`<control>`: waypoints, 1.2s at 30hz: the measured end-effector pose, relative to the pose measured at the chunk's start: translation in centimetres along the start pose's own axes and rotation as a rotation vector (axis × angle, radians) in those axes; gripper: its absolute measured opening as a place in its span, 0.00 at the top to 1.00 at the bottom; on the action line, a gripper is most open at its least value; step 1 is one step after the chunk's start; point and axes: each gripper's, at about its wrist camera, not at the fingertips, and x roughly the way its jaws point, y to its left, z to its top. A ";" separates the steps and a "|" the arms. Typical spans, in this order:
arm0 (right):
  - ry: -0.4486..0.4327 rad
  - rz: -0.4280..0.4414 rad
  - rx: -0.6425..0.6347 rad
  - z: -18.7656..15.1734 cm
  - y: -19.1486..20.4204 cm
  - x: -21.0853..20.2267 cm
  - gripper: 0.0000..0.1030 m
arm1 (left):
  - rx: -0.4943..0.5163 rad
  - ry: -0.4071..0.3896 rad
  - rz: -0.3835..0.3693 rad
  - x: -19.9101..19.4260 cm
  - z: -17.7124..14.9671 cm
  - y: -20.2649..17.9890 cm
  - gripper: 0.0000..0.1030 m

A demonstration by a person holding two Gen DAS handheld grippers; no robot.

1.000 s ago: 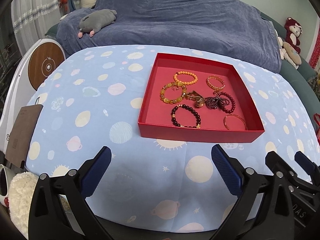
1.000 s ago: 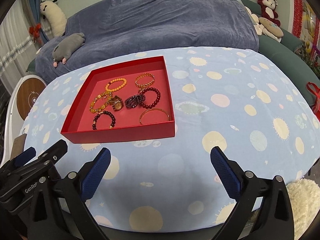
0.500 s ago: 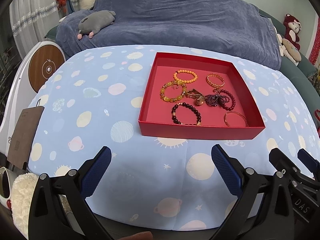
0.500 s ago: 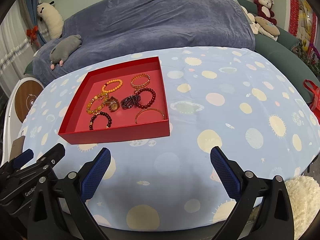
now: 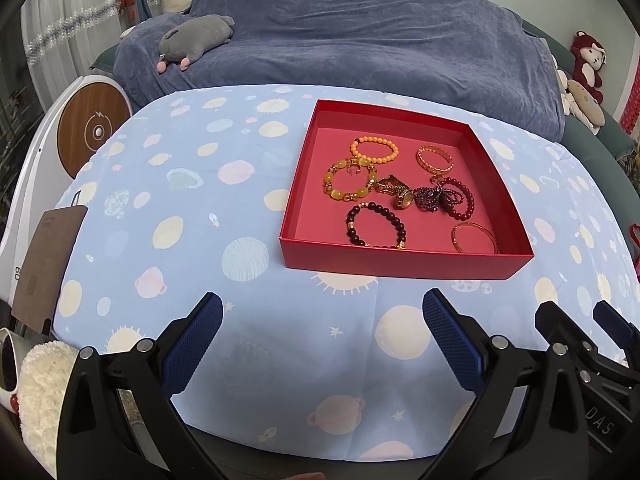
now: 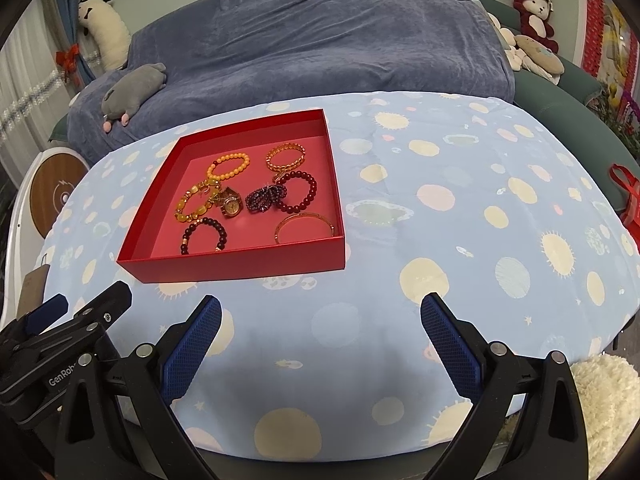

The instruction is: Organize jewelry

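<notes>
The red tray (image 5: 404,266) sits on the planet-print tablecloth (image 5: 168,208), at about one o'clock from the left gripper (image 5: 322,334) and eleven o'clock from the right gripper (image 6: 320,334), and all the jewelry in view lies inside it. At the tray's twelve o'clock are the orange bead bracelet (image 5: 375,149) and the gold chain bracelet (image 5: 434,159); toward nine o'clock lies the amber bead bracelet (image 5: 349,181), touching the gold watch (image 5: 397,192) at the centre. Next to the watch, the purple bead coil (image 5: 430,199) overlaps the dark red bead bracelet (image 5: 460,196). The black bead bracelet (image 5: 376,226) lies near the front wall at six o'clock and the thin gold bangle (image 5: 475,238) at the five o'clock corner. Both grippers hover over the cloth on the near side of the tray, jaws spread wide and holding nothing. This layout fits pieces already gathered into the tray as well as a cluster yet to be sorted. If a piece is to be lifted, the middle knot needs care, since pulling one strand could drag its neighbours; the free pieces at the edges are easier, though the front wall crowds the bangle. Beyond the table stand a blue-covered sofa (image 5: 360,40) with a grey plush toy (image 5: 196,38), and a brown tag (image 5: 44,264) lies at the cloth's nine o'clock edge.
</notes>
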 end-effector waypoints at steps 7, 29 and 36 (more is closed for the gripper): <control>0.006 0.002 -0.001 -0.1 0.2 0.1 0.07 | -0.004 0.004 0.001 0.1 -0.1 0.0 0.07; 0.011 0.002 -0.009 -0.4 0.7 0.4 0.07 | -0.035 0.023 -0.011 0.6 -0.3 0.4 0.07; 0.011 0.002 -0.009 -0.5 0.9 0.5 0.07 | -0.035 0.030 -0.014 0.9 -0.3 0.4 0.07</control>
